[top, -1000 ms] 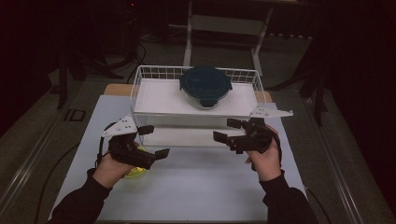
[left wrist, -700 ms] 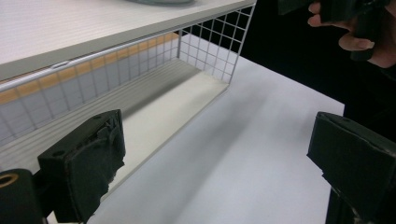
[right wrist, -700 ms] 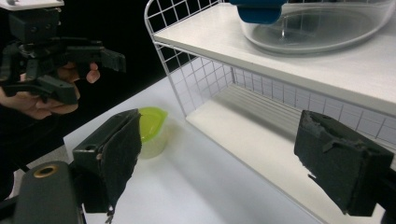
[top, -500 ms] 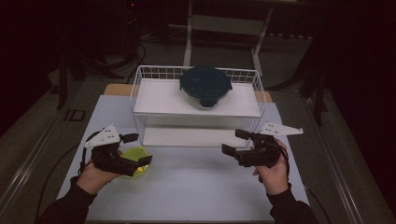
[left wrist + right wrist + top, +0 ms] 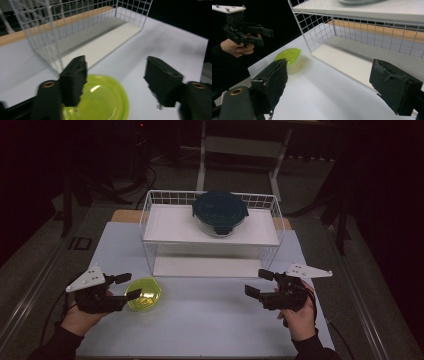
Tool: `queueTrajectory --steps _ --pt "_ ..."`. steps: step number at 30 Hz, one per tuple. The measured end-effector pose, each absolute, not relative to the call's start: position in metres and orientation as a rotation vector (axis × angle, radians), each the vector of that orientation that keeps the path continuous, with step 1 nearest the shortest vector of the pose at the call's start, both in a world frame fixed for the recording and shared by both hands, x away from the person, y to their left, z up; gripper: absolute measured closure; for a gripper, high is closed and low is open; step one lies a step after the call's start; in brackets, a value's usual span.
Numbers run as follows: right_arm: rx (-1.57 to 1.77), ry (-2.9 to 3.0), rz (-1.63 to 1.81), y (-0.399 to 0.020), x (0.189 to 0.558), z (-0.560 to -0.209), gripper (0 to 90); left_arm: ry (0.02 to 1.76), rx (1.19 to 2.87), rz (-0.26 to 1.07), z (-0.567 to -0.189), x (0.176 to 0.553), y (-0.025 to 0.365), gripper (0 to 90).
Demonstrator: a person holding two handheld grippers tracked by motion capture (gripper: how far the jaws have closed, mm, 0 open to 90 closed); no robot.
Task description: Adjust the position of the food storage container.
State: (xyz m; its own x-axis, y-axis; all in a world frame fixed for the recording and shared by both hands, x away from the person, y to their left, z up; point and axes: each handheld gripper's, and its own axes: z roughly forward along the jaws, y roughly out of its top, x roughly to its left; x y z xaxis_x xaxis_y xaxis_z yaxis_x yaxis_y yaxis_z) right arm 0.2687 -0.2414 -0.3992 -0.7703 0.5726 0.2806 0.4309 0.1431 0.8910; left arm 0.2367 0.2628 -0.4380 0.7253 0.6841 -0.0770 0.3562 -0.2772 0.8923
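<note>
The small container (image 5: 144, 294) is a low, see-through tub in bright yellow-green, closed with a lid of the same colour that catches a glare of light. It stands upright and level on the pale table (image 5: 215, 320), at the near left, just in front of the left corner of the white wire rack (image 5: 150, 252) and apart from it. In the left gripper view it (image 5: 100, 100) lies close below, blurred; in the right gripper view it (image 5: 288, 58) sits beside the rack's corner.

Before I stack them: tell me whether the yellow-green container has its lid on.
Lid on: the yellow-green container shows a closed, glossy top by the left claw.
</note>
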Motion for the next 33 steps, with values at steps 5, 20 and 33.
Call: queueTrajectory --steps 5,20,33 --pt "1.03 2.273 1.706 -0.246 0.268 -0.403 14.5 0.861 1.907 0.421 -0.446 0.236 0.285 51.5" --pt "1.045 2.266 1.715 -0.249 0.266 -0.406 14.5 0.966 2.022 0.395 -0.486 0.232 0.304 87.4" --pt "1.056 2.261 1.716 -0.252 0.265 -0.408 14.5 1.016 2.129 0.293 -0.524 0.243 0.298 88.5"
